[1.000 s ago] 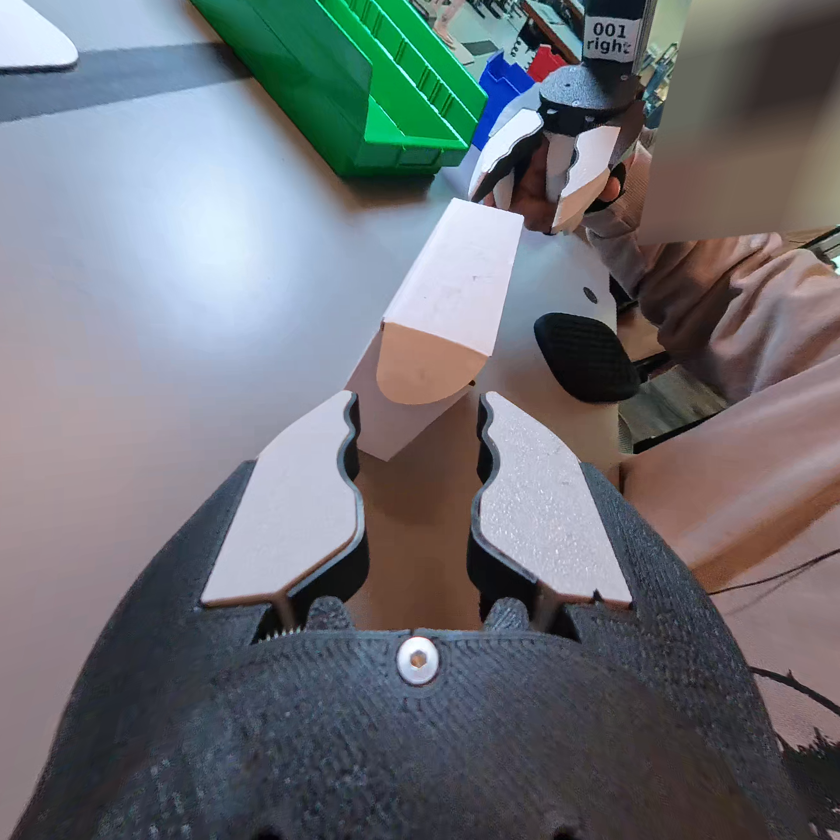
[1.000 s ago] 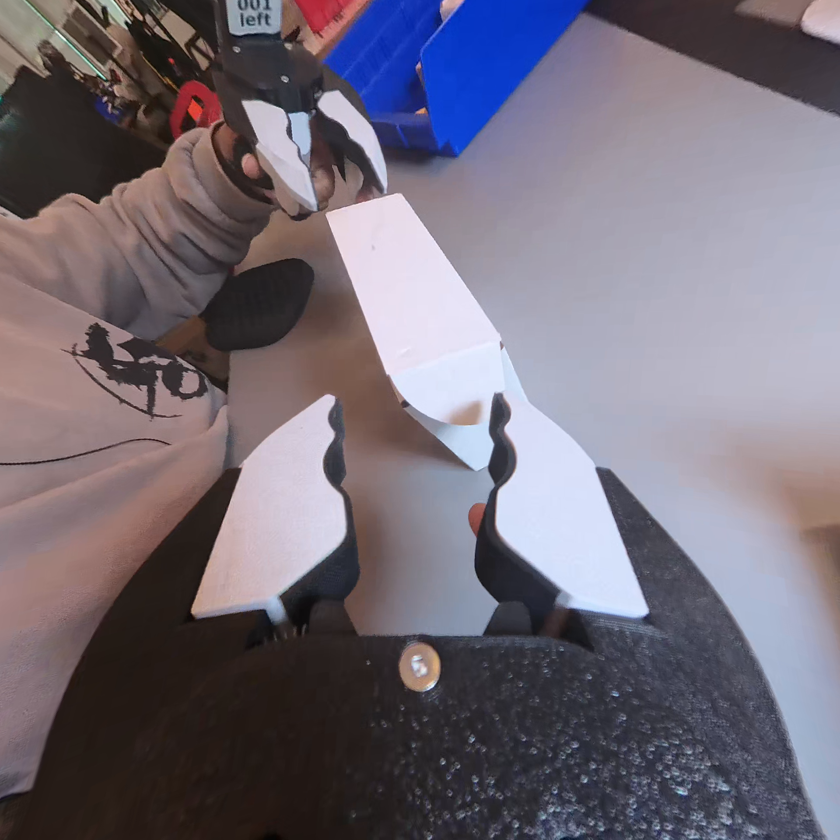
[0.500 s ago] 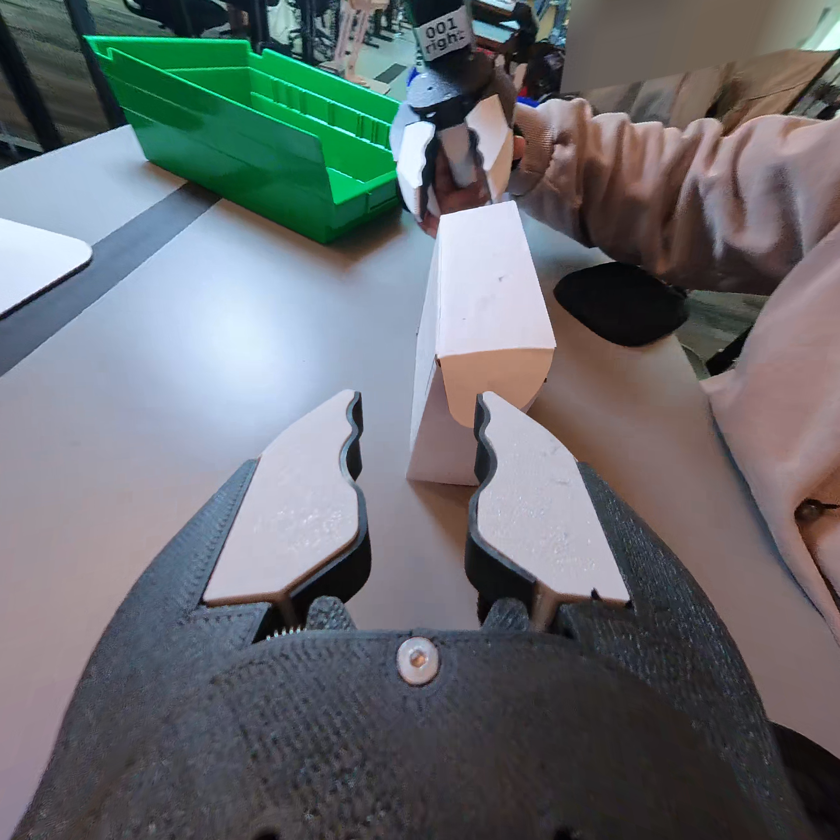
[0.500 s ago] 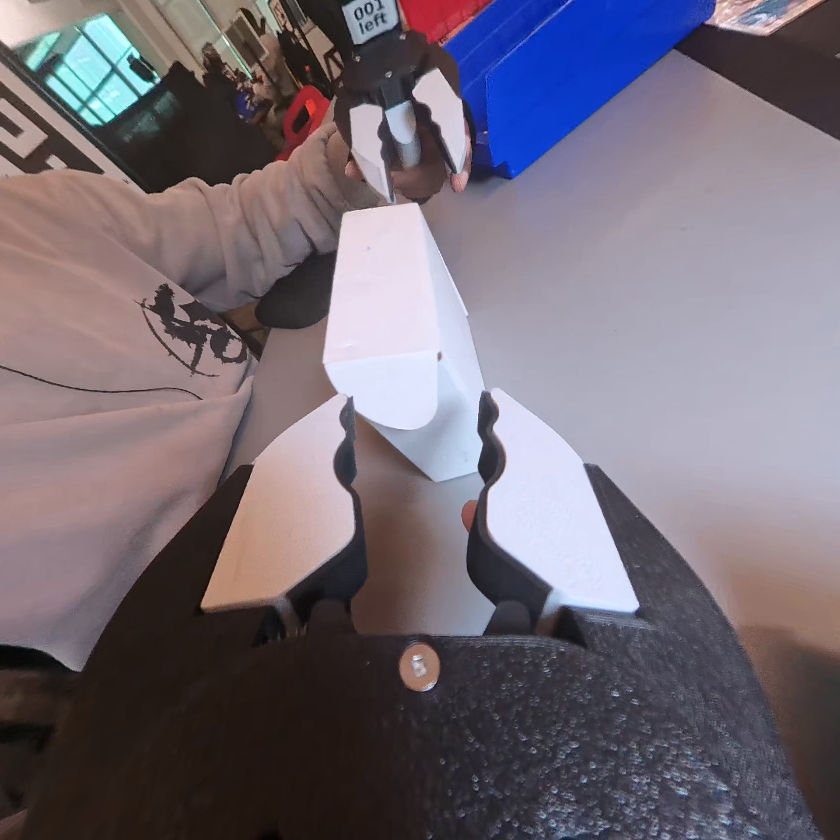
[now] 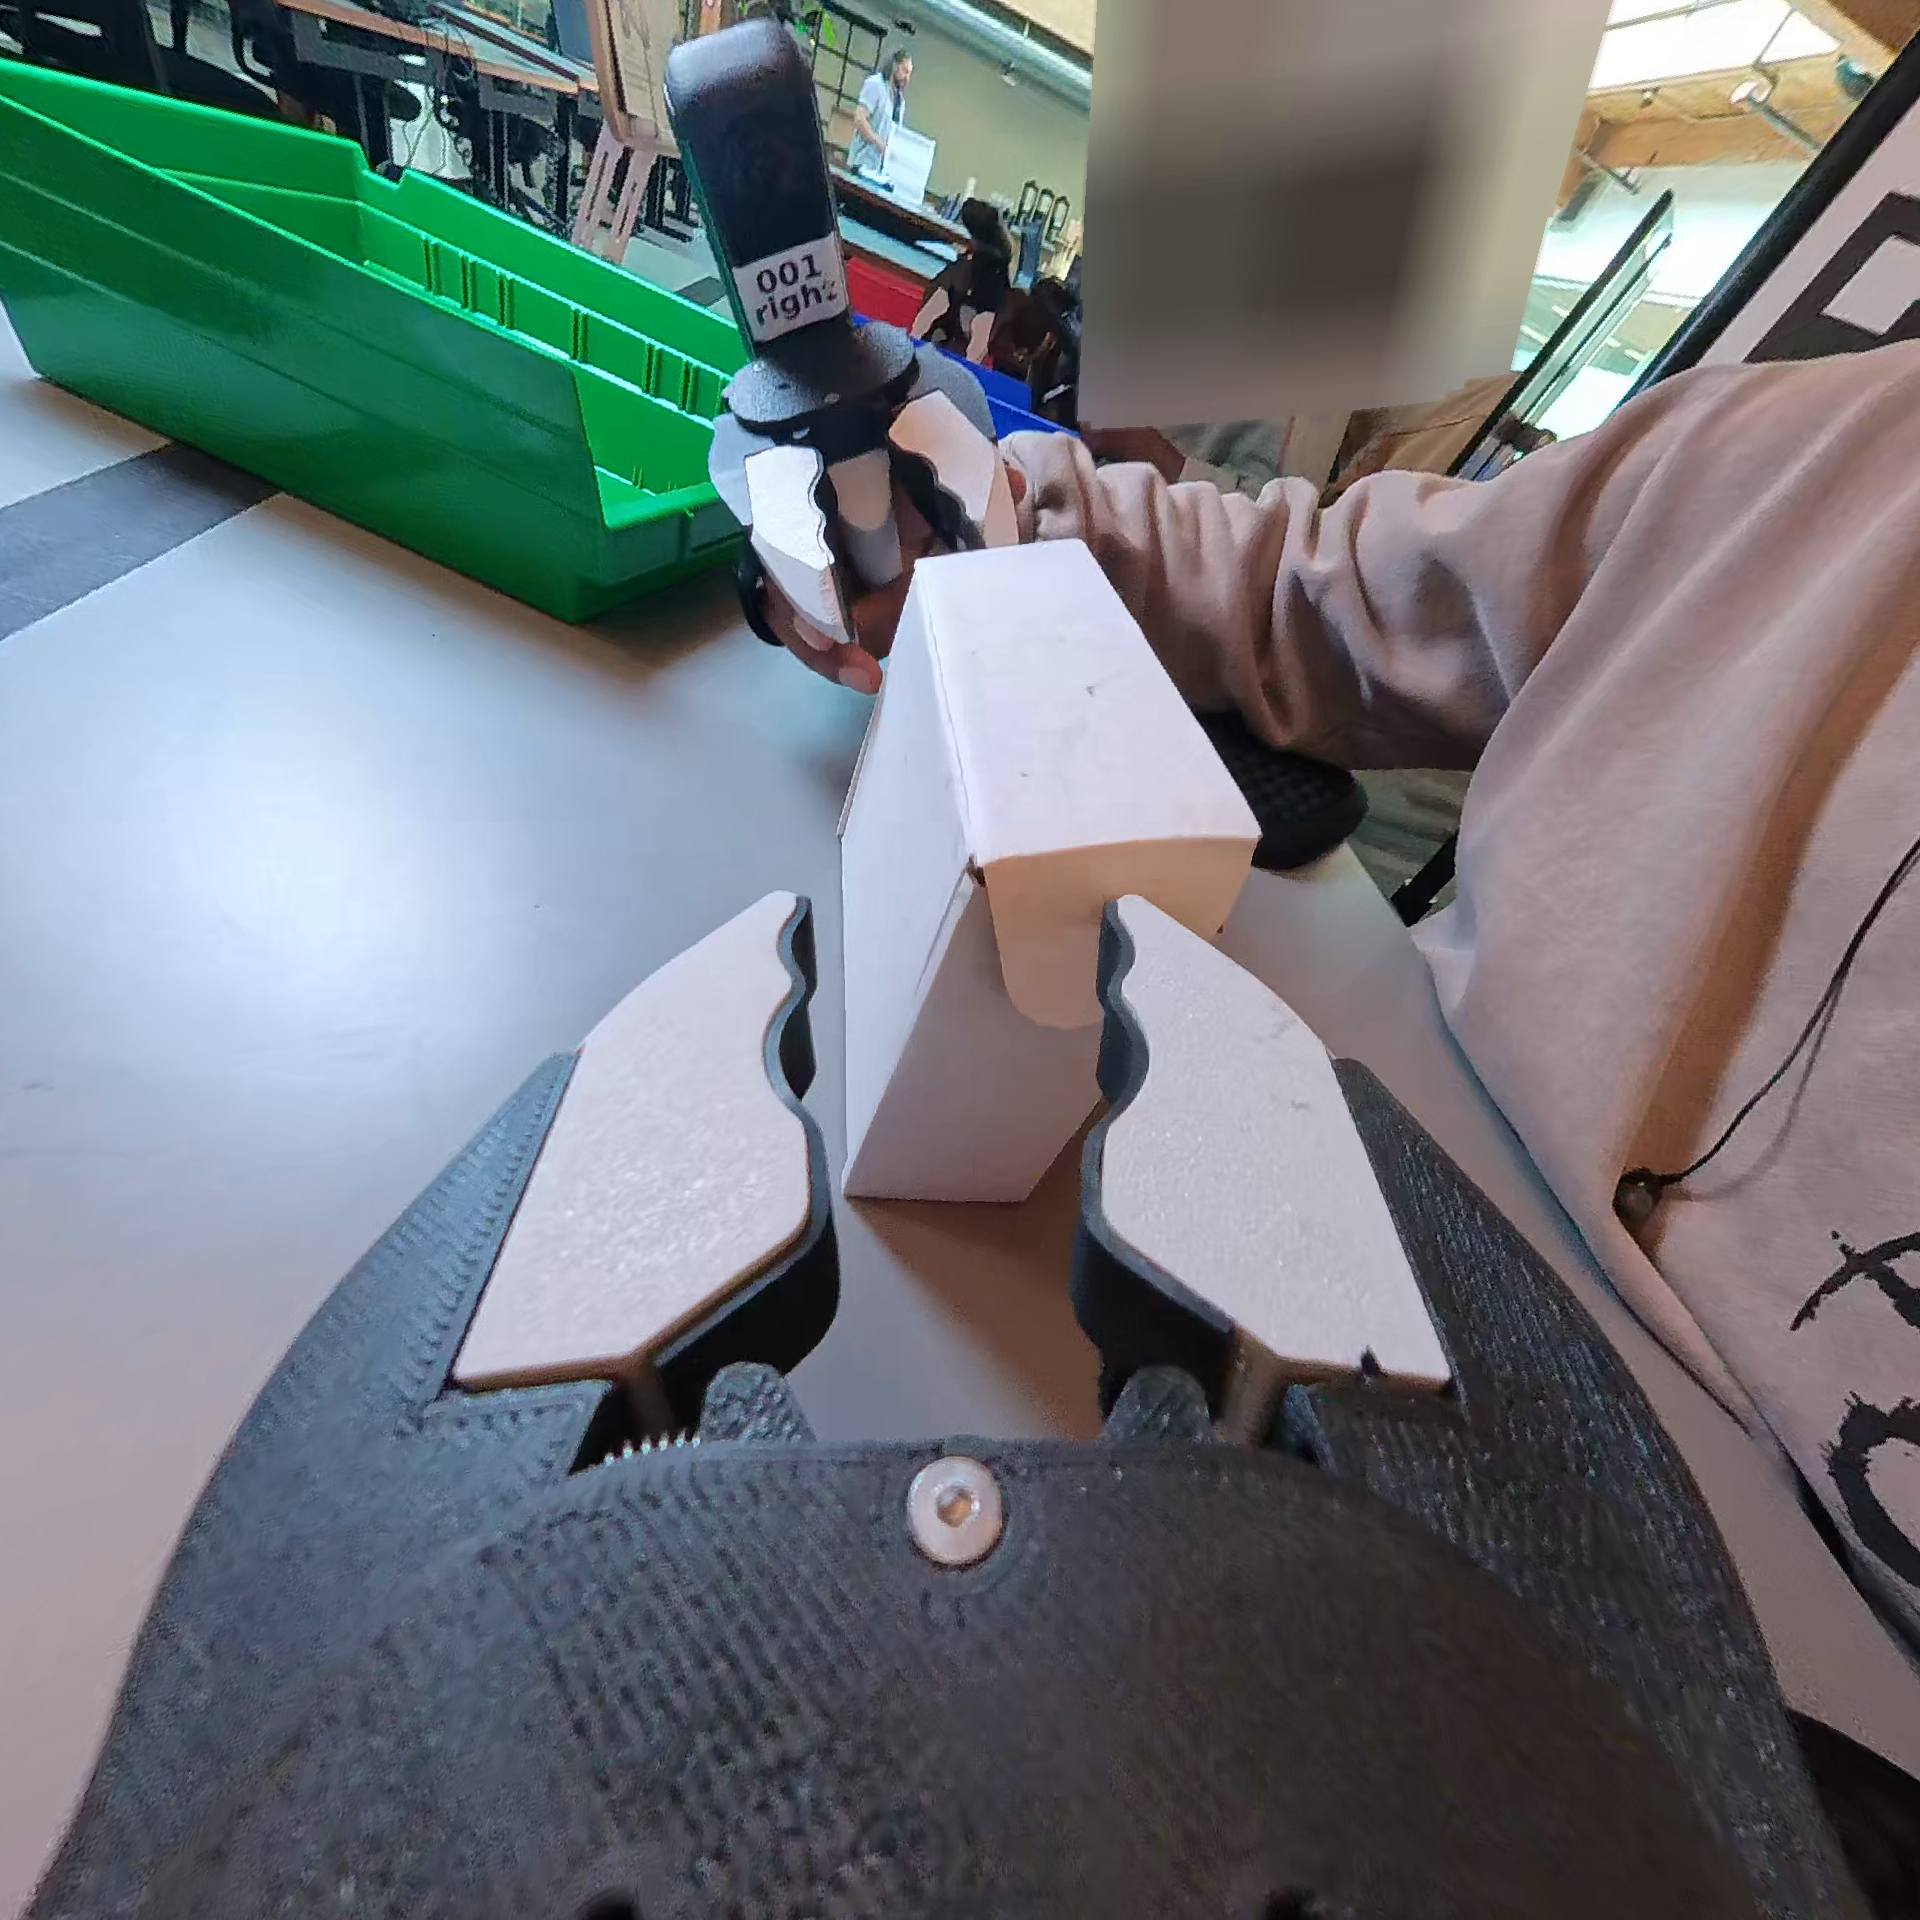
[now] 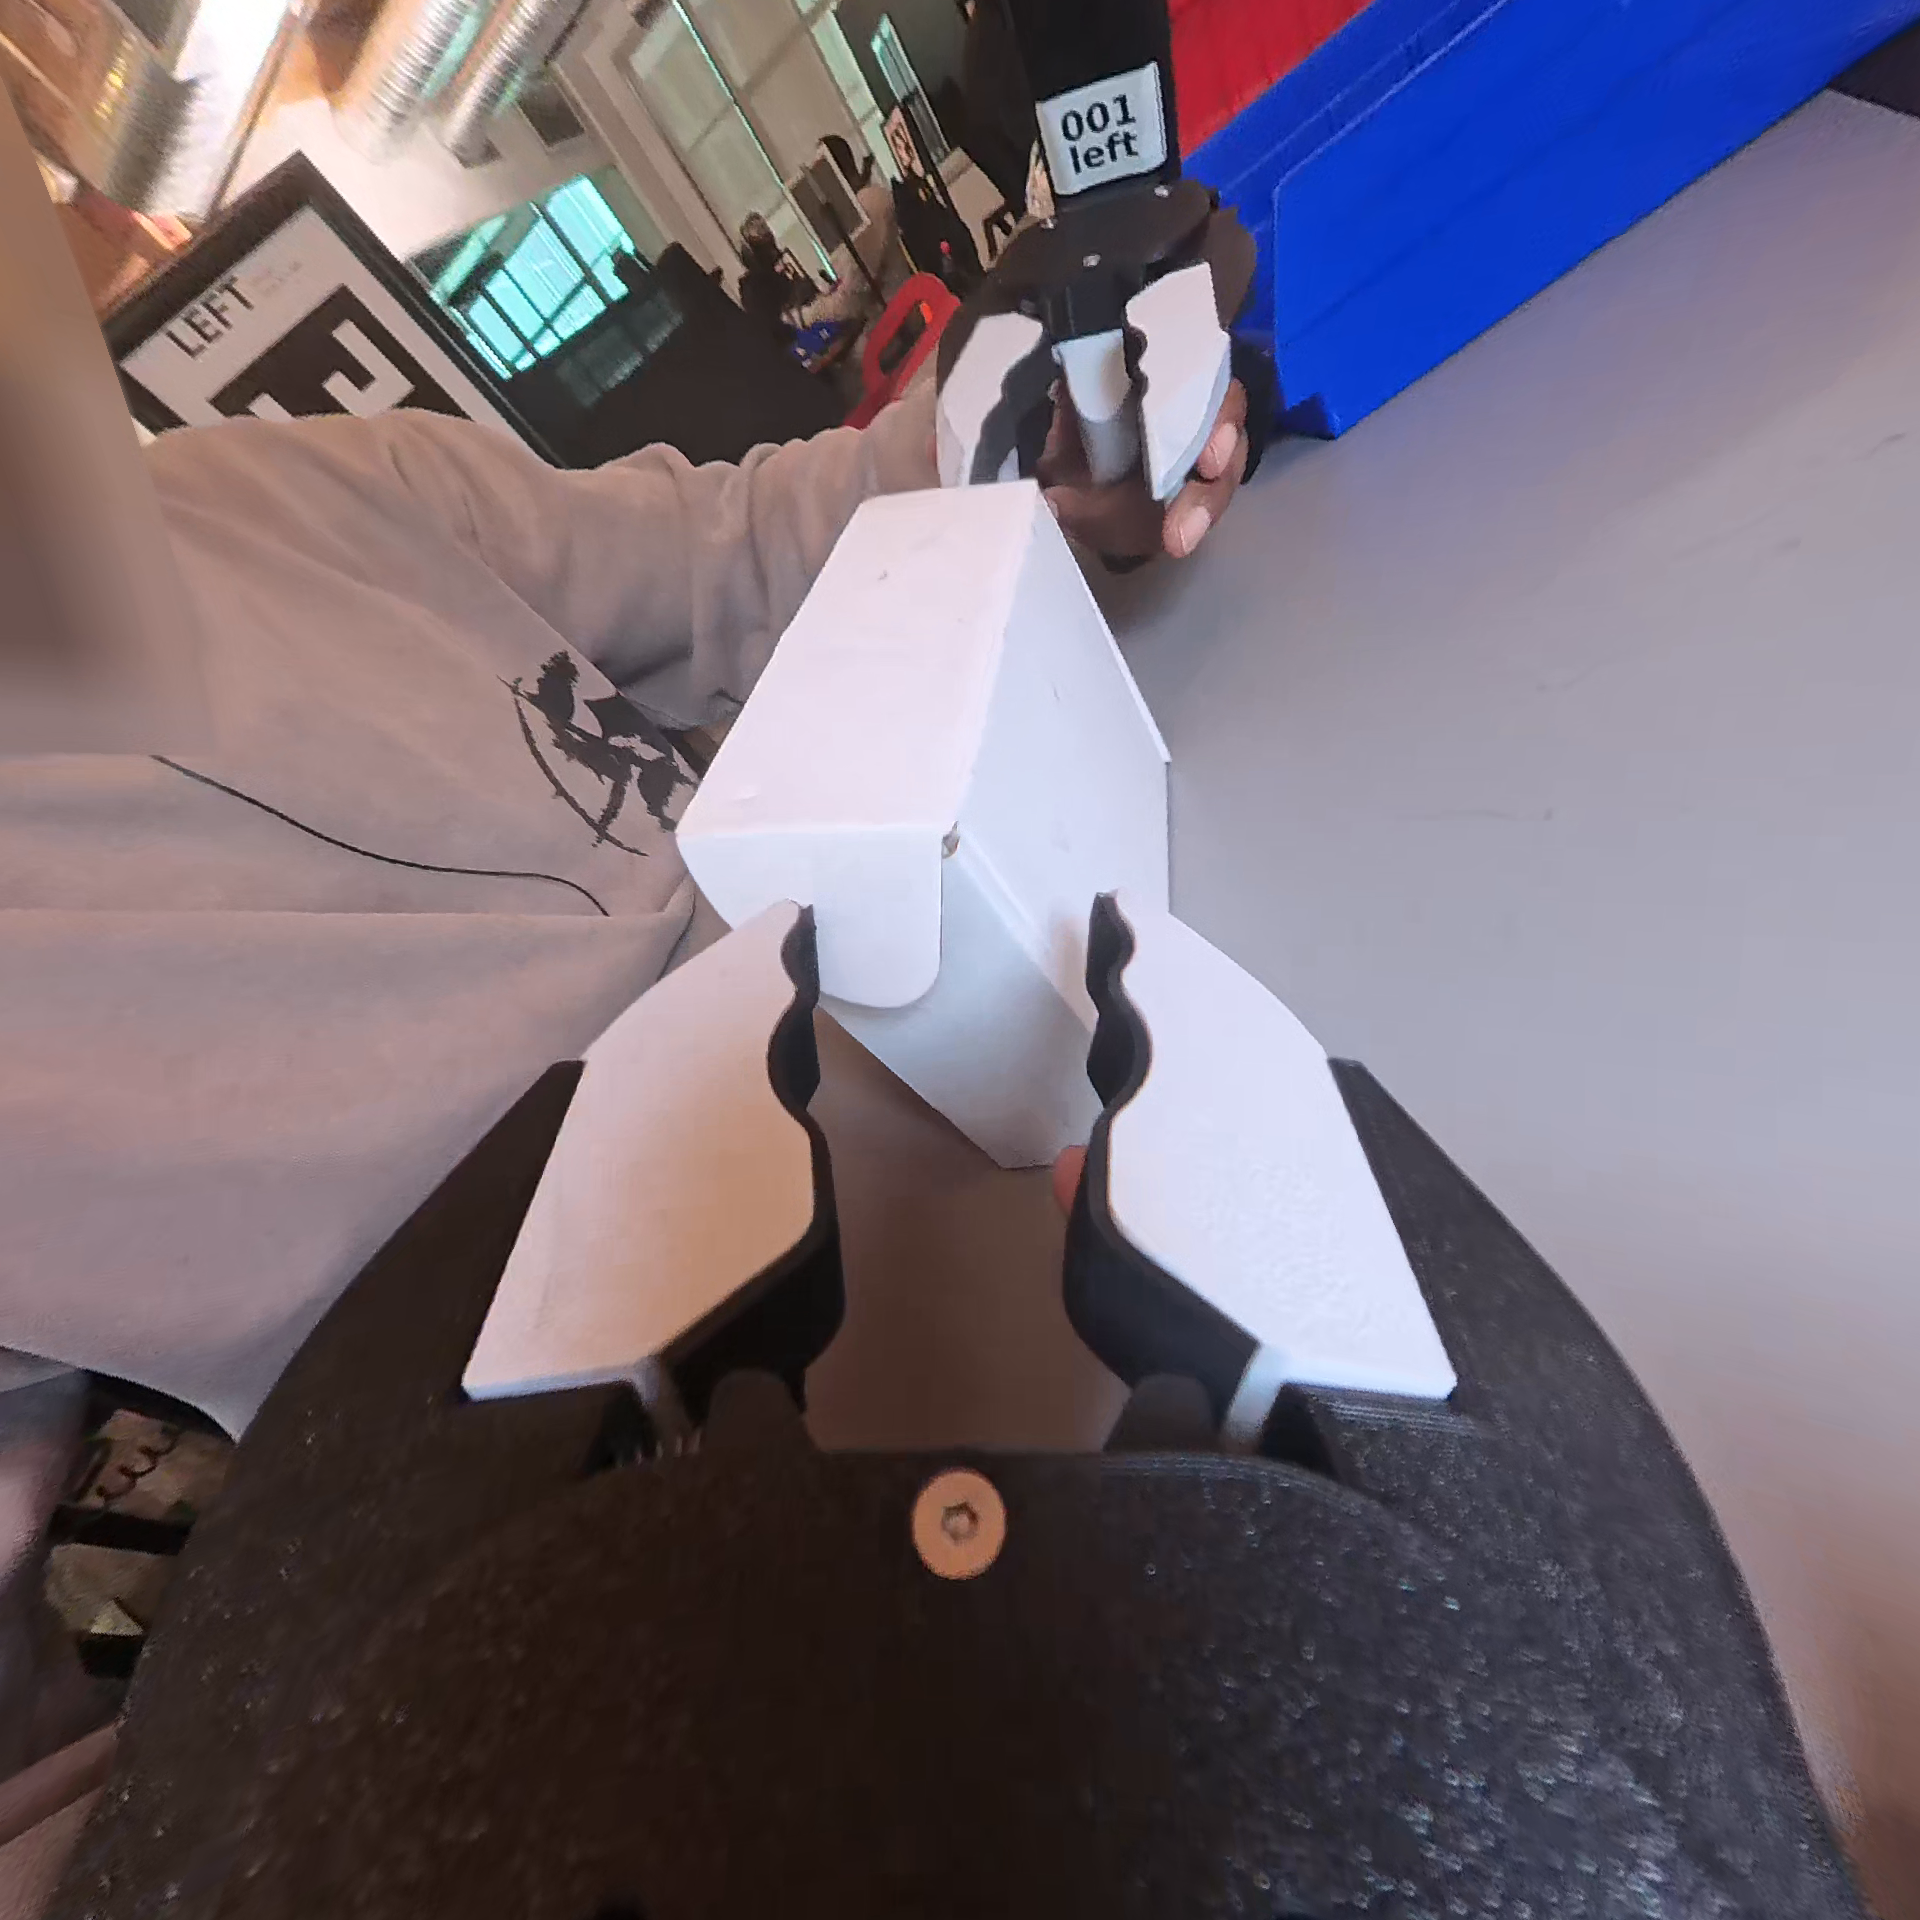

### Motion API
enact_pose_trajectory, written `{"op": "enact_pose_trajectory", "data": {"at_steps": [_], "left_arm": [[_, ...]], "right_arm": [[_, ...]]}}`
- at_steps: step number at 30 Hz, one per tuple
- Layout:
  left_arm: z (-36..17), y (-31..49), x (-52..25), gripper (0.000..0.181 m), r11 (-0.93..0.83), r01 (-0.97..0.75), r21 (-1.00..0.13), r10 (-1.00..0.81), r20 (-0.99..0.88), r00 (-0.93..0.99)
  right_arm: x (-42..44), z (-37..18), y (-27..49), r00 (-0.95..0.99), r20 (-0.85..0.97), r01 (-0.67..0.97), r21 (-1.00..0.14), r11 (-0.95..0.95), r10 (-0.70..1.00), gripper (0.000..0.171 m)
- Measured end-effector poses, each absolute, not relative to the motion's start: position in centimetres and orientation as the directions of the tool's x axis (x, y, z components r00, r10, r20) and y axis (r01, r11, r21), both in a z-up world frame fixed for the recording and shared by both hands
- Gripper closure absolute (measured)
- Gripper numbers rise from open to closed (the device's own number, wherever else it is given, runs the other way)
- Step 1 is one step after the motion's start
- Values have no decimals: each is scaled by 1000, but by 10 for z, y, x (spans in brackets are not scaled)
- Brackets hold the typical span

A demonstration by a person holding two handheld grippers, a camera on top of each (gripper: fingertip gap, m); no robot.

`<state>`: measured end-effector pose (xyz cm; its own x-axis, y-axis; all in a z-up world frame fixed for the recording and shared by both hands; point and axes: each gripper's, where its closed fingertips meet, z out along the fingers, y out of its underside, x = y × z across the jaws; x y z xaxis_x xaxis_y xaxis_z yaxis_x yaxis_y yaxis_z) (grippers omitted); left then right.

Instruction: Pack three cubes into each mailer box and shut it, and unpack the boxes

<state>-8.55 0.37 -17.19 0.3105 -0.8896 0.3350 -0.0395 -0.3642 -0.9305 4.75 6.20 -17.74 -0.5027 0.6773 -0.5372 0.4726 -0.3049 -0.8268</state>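
A closed white mailer box [image 5: 1049,717] stands on the grey table [image 5: 364,883], with a rounded flap at each end. My left gripper [image 5: 954,920] is open, and its fingertips straddle the box's near end. My right gripper [image 6: 951,914] is open at the opposite end, with its fingertips on either side of the flap there. Each gripper also shows in the other's view, at the far end of the box: the right one [image 5: 868,520] and the left one [image 6: 1081,416]. The box [image 6: 914,707] hides any cubes.
A green bin [image 5: 343,353] stands at the back left in the left wrist view. A blue bin [image 6: 1507,208] stands behind the left gripper in the right wrist view. A person's sleeve and torso [image 5: 1610,727] and a black padded armrest [image 5: 1294,800] lie along the table edge. The gap from one gripper's tips to the other's is roughly 15 centimetres.
Both grippers have dropped lower and moved in toward the box ends. The box ends now sit between the fingertips. Both stay open.
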Motion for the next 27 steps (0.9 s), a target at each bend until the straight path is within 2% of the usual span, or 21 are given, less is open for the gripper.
{"op": "enact_pose_trajectory", "data": {"at_steps": [11, 14, 16, 21, 27], "left_arm": [[-154, 13, -82, 133, -386, 57, -921, -881, 386, 274], [-160, 10, -72, 132, -380, 6, -925, -891, 368, 266], [-159, 11, -71, 130, -368, -3, -930, -894, 353, 274], [-150, 5, -96, 123, -349, 38, -936, -900, 346, 266], [-183, 2, -91, 122, -431, -57, -900, -887, 411, 212]], "right_arm": [[44, -166, 58, -531, -536, 419, -839, -347, 656, 123], [40, -156, 58, -536, -539, 388, -841, -377, 650, 129], [37, -163, 53, -530, -516, 413, -850, -327, 673, 126], [48, -159, 62, -536, -523, 379, -851, -364, 663, 118], [47, -179, 61, -529, -536, 440, -836, -328, 657, 119]]}}
